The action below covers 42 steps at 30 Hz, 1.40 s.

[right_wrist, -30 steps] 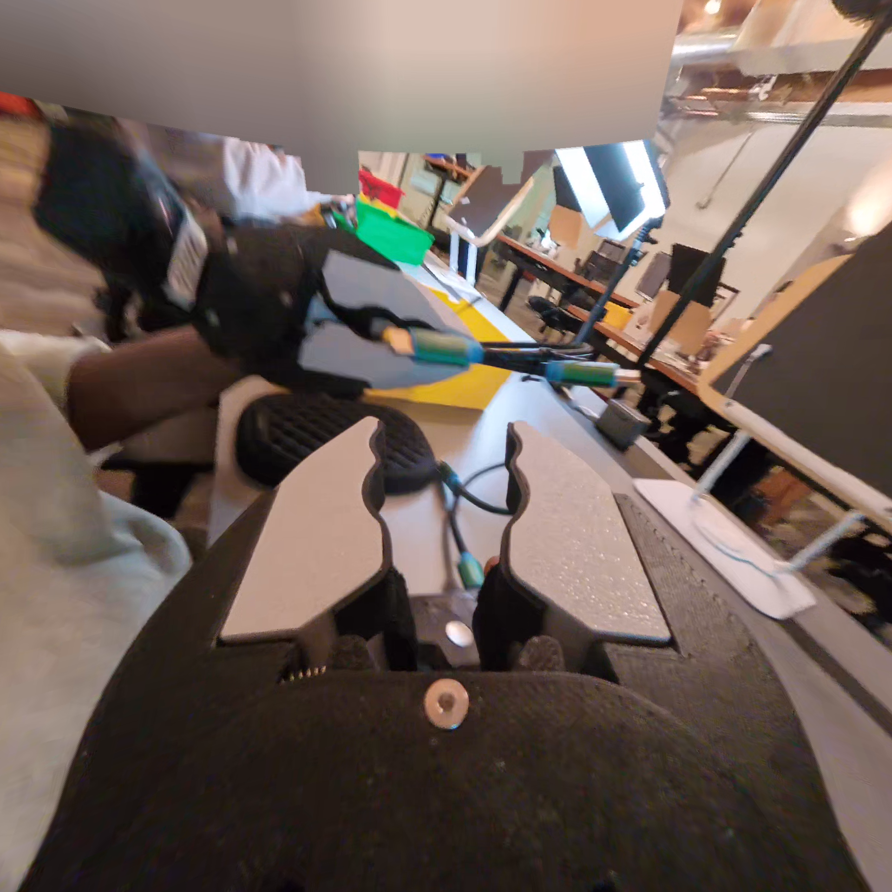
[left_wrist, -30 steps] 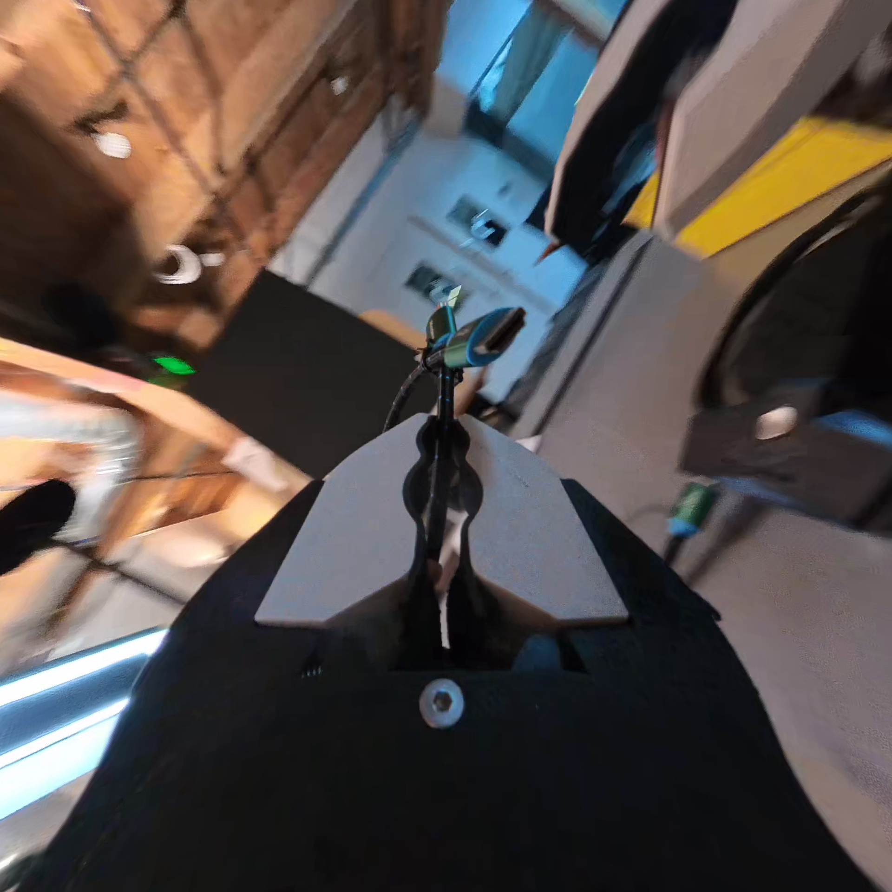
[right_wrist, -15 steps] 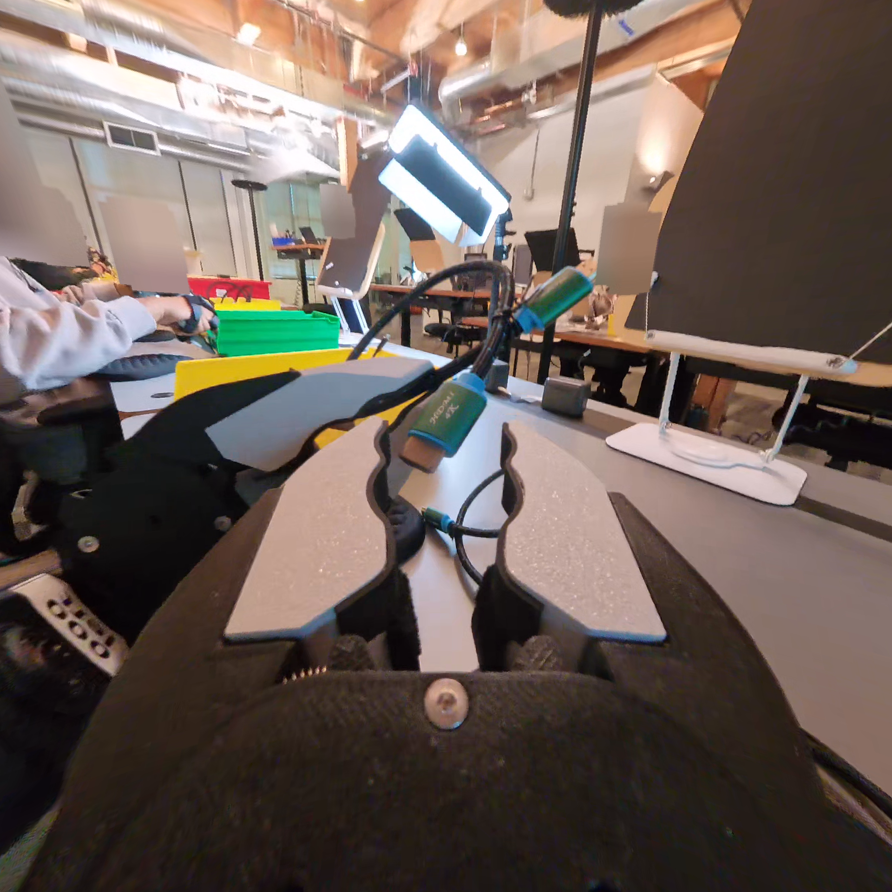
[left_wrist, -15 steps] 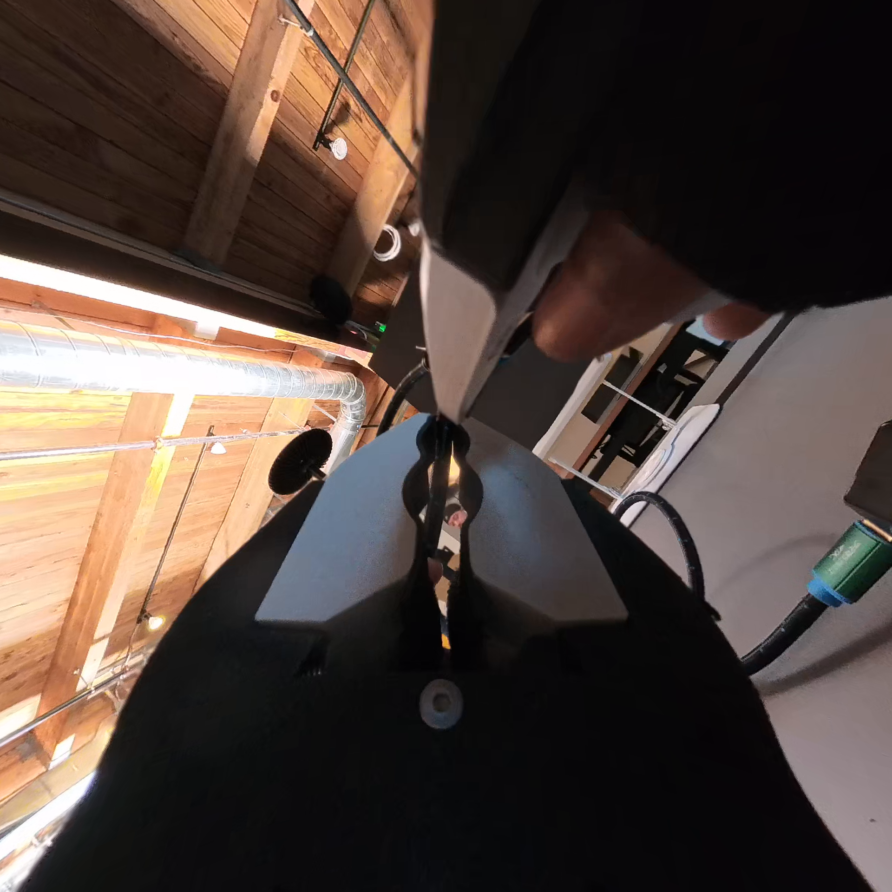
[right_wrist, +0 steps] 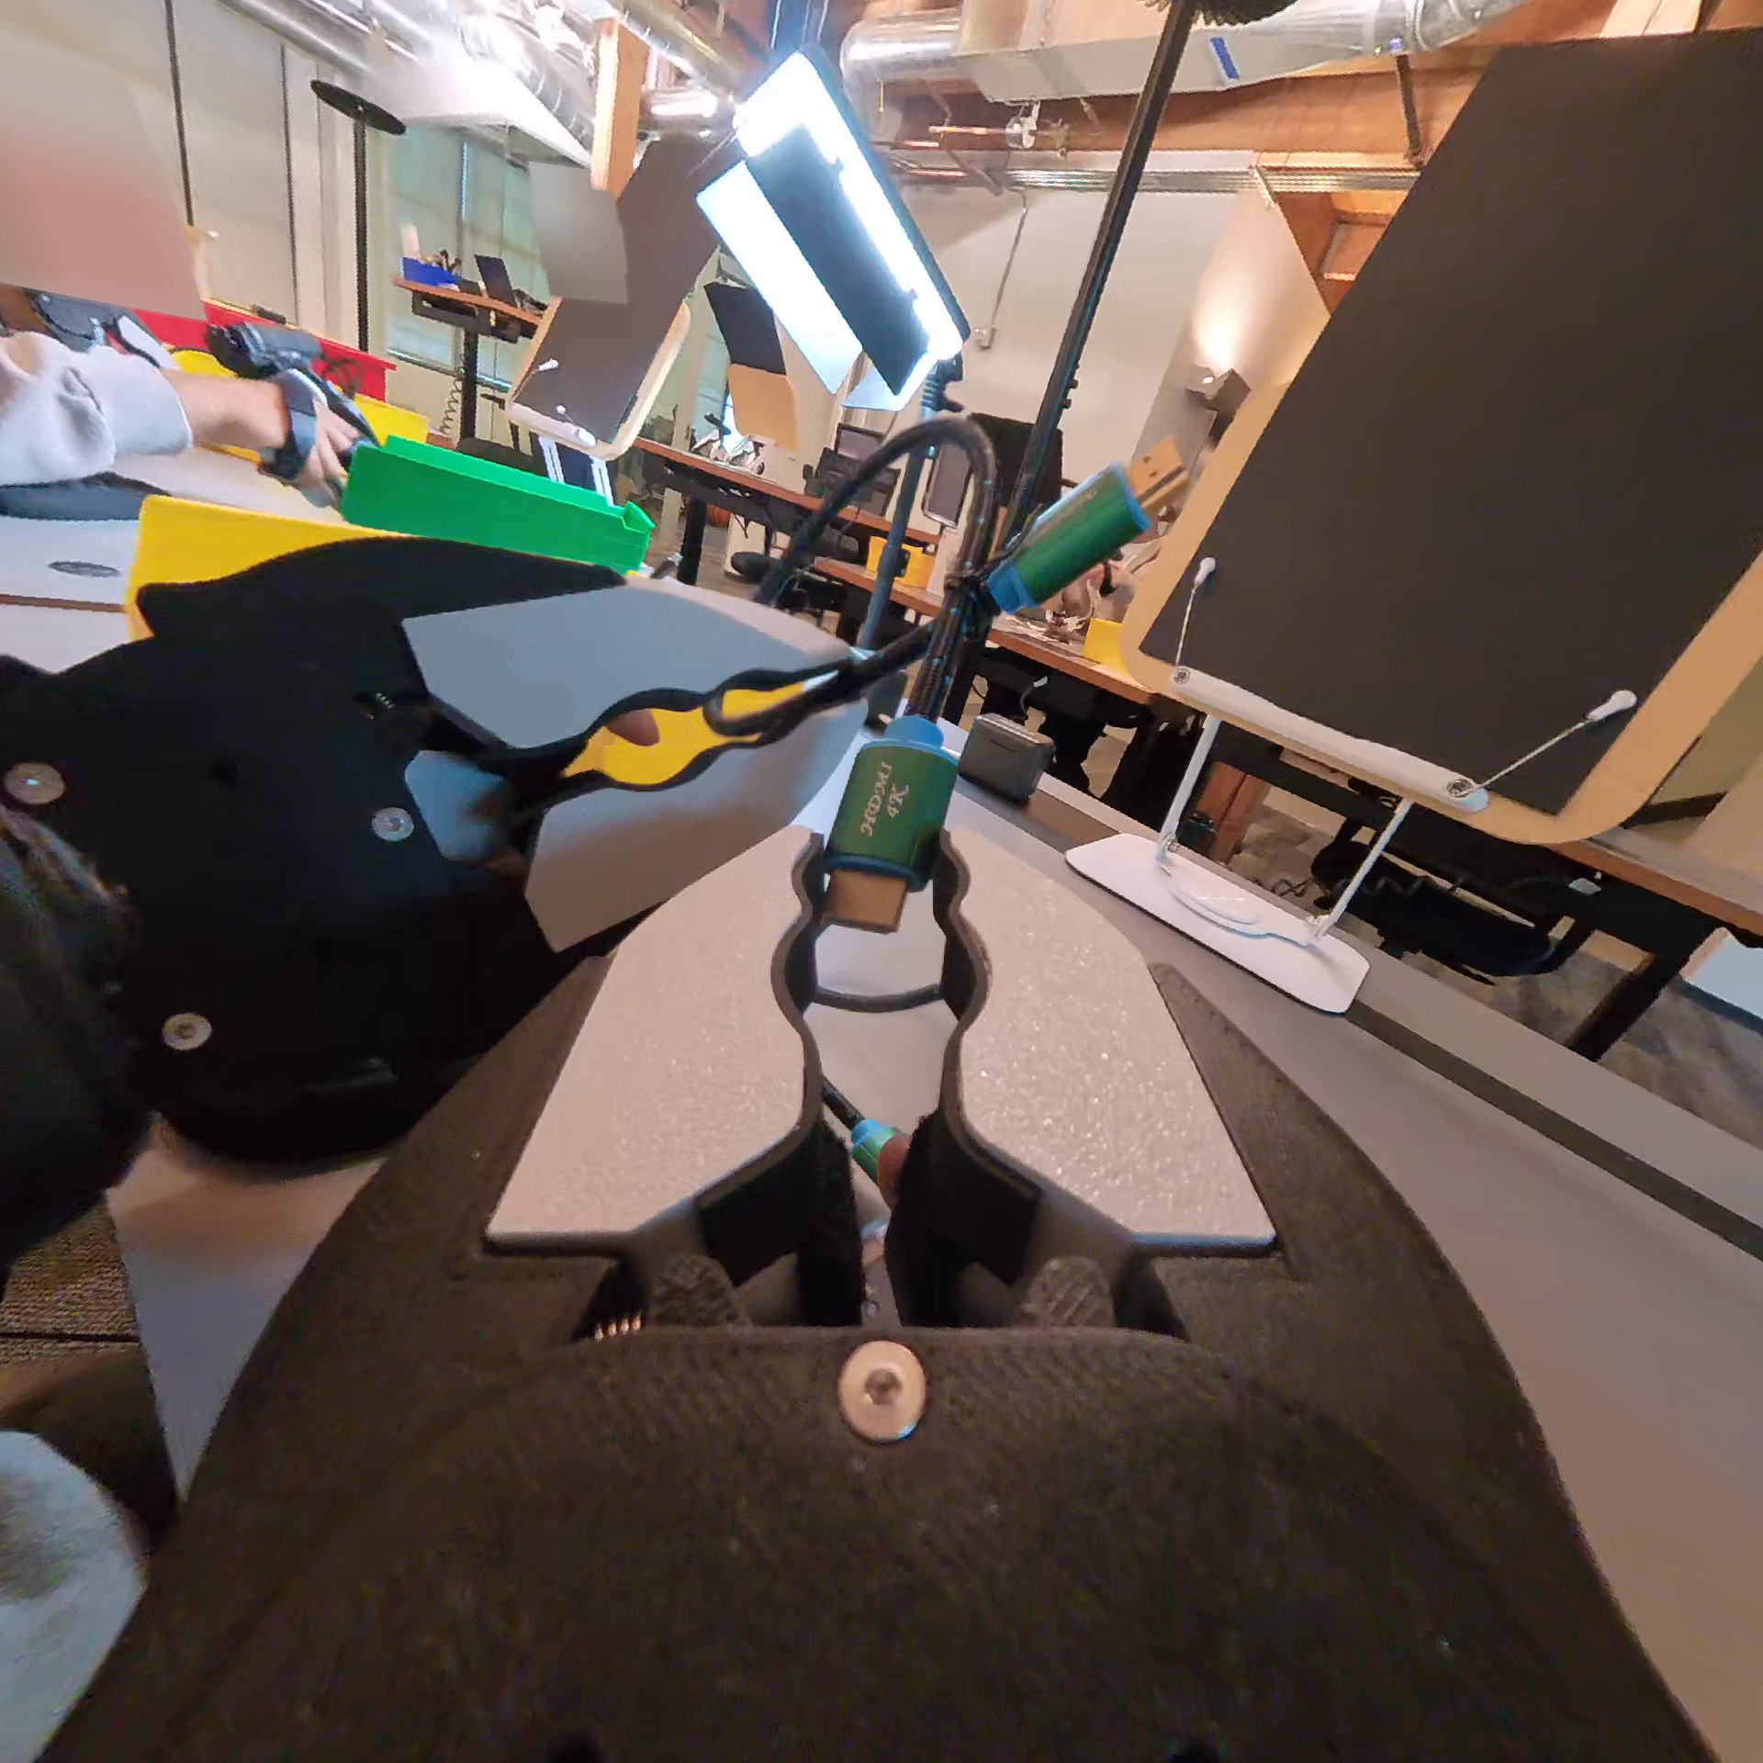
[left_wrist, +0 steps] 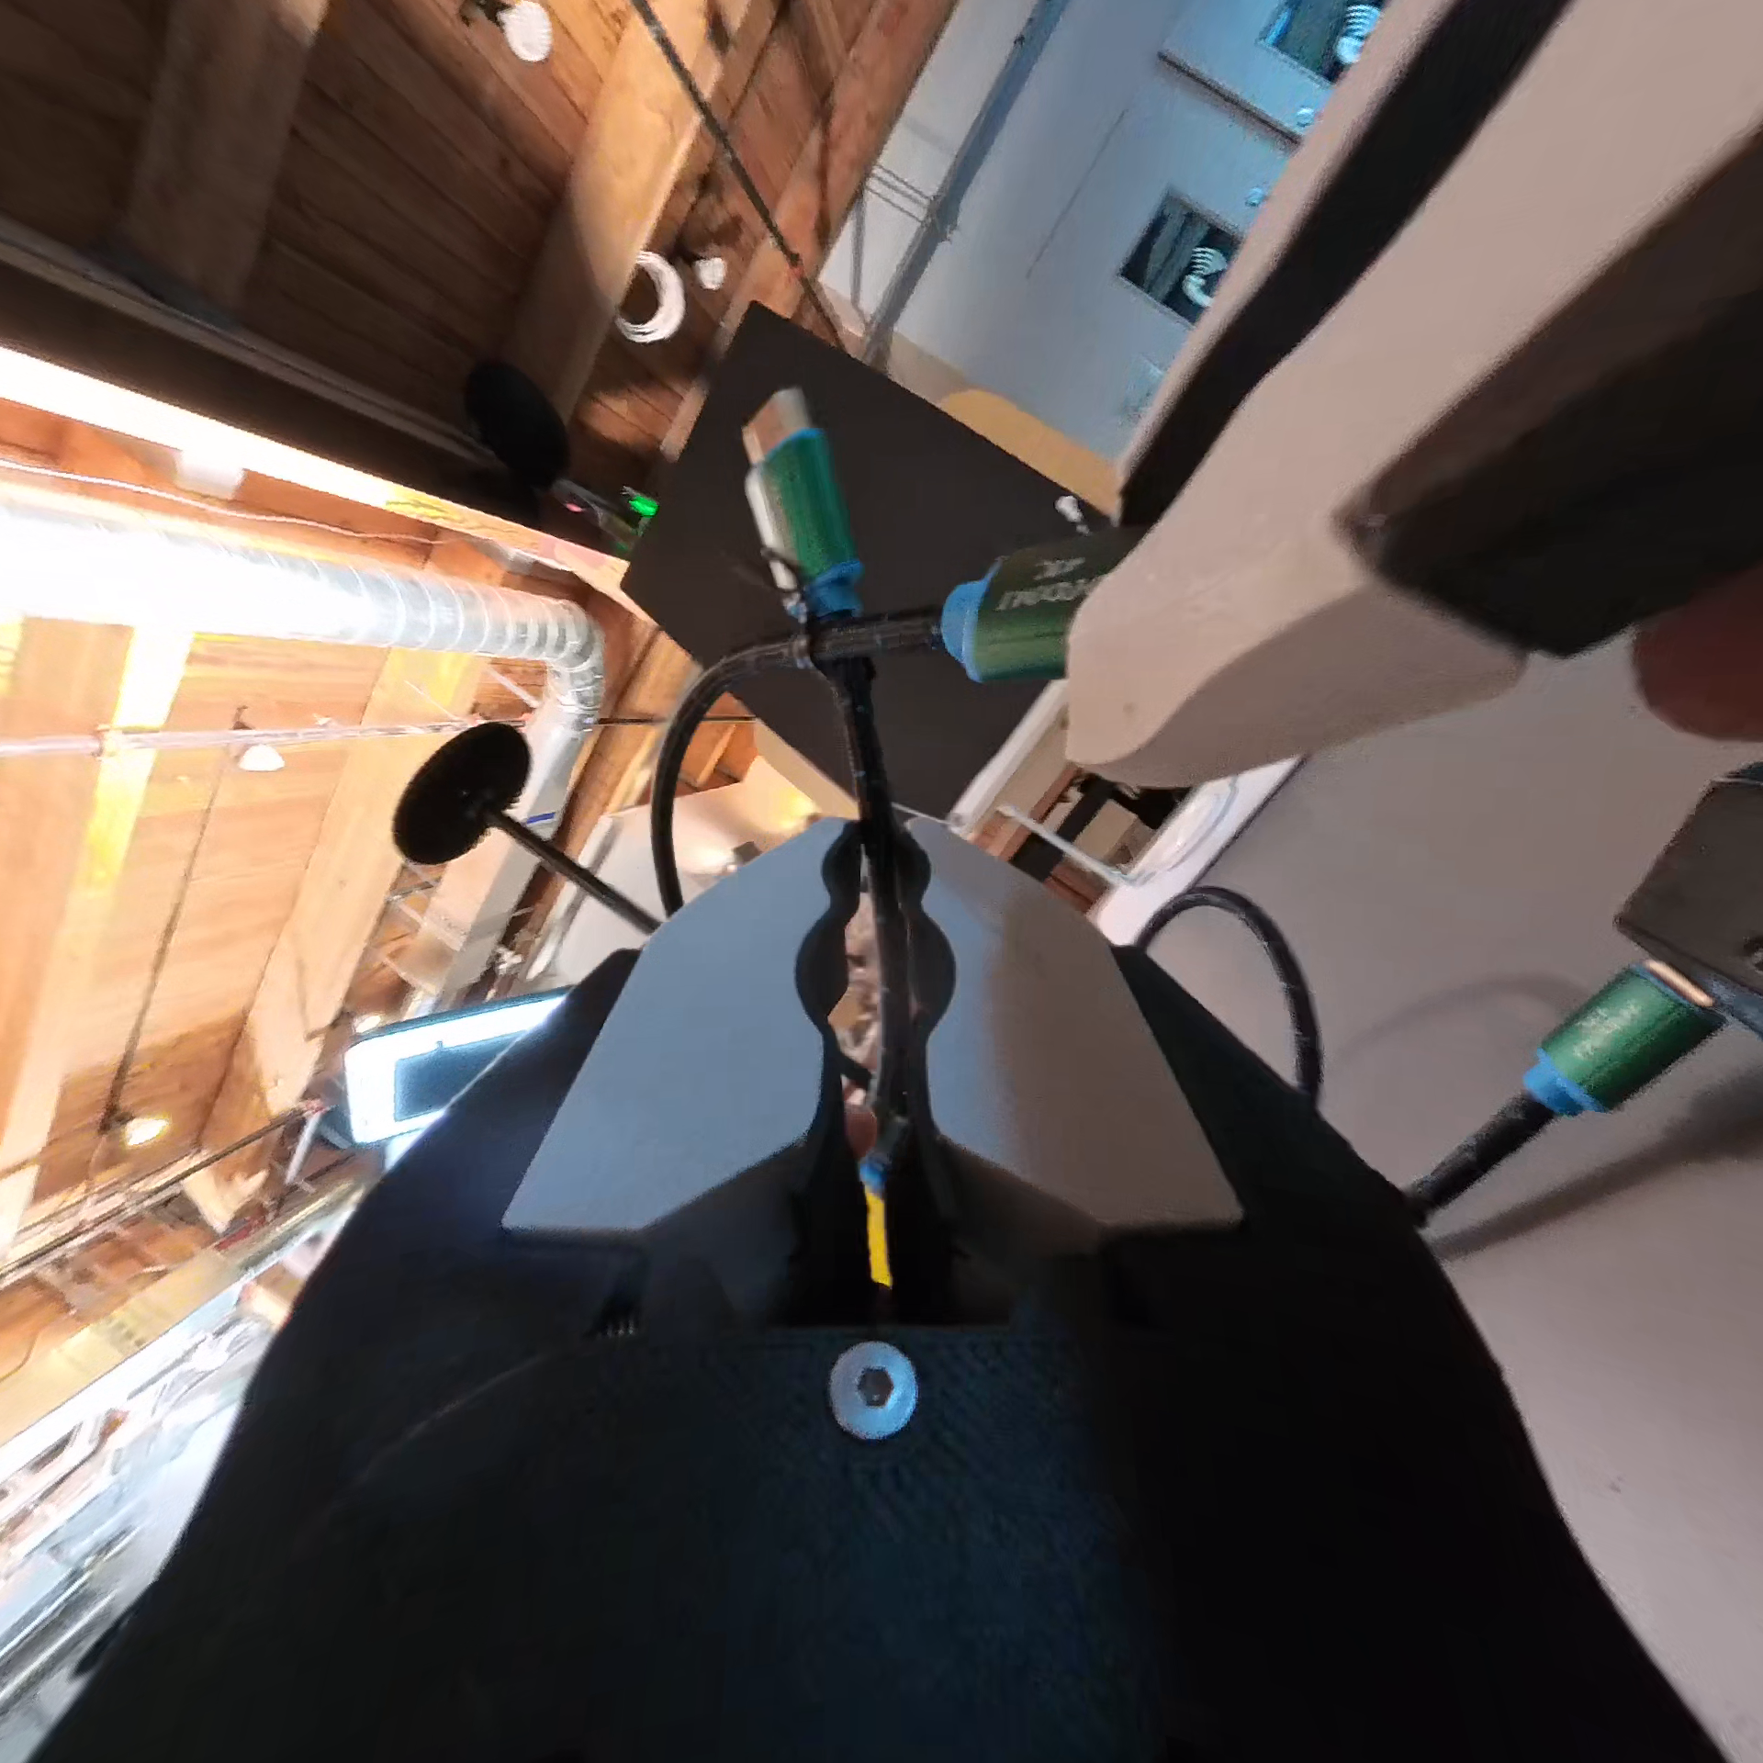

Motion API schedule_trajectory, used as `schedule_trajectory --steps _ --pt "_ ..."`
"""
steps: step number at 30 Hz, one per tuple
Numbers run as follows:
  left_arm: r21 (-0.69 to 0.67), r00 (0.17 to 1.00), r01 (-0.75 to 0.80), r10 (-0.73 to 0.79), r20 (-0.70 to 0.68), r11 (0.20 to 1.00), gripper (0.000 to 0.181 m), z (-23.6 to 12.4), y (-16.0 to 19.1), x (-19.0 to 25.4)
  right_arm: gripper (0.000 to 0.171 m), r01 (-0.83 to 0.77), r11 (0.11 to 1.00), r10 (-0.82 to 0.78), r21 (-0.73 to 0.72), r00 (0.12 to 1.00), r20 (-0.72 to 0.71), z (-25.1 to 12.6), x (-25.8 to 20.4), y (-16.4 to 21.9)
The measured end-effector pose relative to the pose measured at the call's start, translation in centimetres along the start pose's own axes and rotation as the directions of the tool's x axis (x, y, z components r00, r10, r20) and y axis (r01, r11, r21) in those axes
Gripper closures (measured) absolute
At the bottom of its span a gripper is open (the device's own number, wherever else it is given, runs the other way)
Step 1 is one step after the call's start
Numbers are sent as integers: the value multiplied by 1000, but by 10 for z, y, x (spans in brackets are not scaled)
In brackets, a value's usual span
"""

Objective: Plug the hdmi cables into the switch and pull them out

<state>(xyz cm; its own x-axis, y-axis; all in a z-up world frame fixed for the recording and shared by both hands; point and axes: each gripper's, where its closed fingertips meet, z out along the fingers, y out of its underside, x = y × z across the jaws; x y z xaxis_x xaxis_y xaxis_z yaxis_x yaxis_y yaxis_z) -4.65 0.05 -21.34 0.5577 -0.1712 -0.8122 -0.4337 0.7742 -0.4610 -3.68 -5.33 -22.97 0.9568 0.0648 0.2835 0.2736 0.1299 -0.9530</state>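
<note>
My left gripper (left_wrist: 878,844) is shut on a tied bundle of black braided HDMI cables (left_wrist: 863,725) and holds it in the air. Two green plugs stick out beyond it: one free (left_wrist: 797,506), one (left_wrist: 1026,611) running between the fingers of my right gripper. In the right wrist view my right gripper (right_wrist: 882,849) pinches that green plug (right_wrist: 892,797) at its fingertips, metal end toward the camera; the left gripper (right_wrist: 830,692) is at the left, the free plug (right_wrist: 1068,544) above. A third green plug (left_wrist: 1612,1040) sits in the dark grey switch (left_wrist: 1708,906) on the table.
A black board on a white stand (right_wrist: 1526,429) stands on the grey table (right_wrist: 1431,1192) at the right. A small grey box (right_wrist: 1002,754) lies further back. Green (right_wrist: 477,506) and yellow (right_wrist: 219,553) bins and another person's hand (right_wrist: 286,420) are at the left. The grippers' ends are close to 6 cm from one another. It is some 12 cm from my right tips to the dark grey switch (left_wrist: 1708,906).
My right gripper has narrowed from wide open onto the green plug. The left gripper has swung with the cable bundle, bringing the plug between the right fingertips.
</note>
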Motion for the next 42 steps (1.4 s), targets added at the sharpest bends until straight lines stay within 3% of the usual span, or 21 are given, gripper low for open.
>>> schedule_trajectory --steps 2,4,6,12,17,21,22,24,26,29,32,34,37,39,42 --pt "3 998 29 -29 -63 1000 173 1 -2 12 149 14 1000 -14 -8 1000 -5 -1 4 3" --pt "1 994 85 -85 -66 996 159 2 -4 14 150 39 999 -38 -1 999 11 -1 2 5" --pt "-46 967 216 -220 -128 975 158 4 0 21 150 52 998 -53 26 998 46 -1 -7 2" --pt "-114 710 651 -655 -260 751 175 4 6 13 150 123 992 -123 1 991 48 3 -13 10" --pt "-118 590 766 -764 -261 632 176 6 9 13 150 222 975 -222 1 975 1 6 -18 11" --pt "-128 394 888 -876 -279 441 175 7 9 15 151 260 966 -260 -10 966 -16 9 -18 14" --pt "-116 375 896 -871 -318 428 175 8 6 16 151 264 965 -264 -9 964 -18 8 -16 15" --pt "-131 407 868 -838 -364 479 167 8 6 19 151 300 954 -301 -23 953 -24 5 -10 17" --pt "-59 534 795 -743 -404 603 157 5 1 15 151 358 933 -359 -31 933 -32 2 -3 16" --pt "96 821 499 -435 -370 861 148 0 -1 11 151 420 904 -420 -77 907 11 -2 2 14" --pt "291 967 154 -84 -239 944 145 -11 -12 7 151 456 885 -456 -95 890 17 -7 7 6" --pt "339 984 73 -14 -175 938 141 -15 -18 5 151 463 880 -463 -110 886 28 -11 10 3" --pt "397 987 138 -94 -129 907 139 -21 -28 -5 151 458 880 -460 -121 888 20 -16 15 -2" --pt "397 959 251 -170 -229 883 139 -22 -31 0 151 425 894 -430 -140 903 -3 -18 21 -4" --pt "424 822 479 -224 -523 768 140 -41 -47 19 152 404 901 -411 -156 912 -13 -19 28 -2"
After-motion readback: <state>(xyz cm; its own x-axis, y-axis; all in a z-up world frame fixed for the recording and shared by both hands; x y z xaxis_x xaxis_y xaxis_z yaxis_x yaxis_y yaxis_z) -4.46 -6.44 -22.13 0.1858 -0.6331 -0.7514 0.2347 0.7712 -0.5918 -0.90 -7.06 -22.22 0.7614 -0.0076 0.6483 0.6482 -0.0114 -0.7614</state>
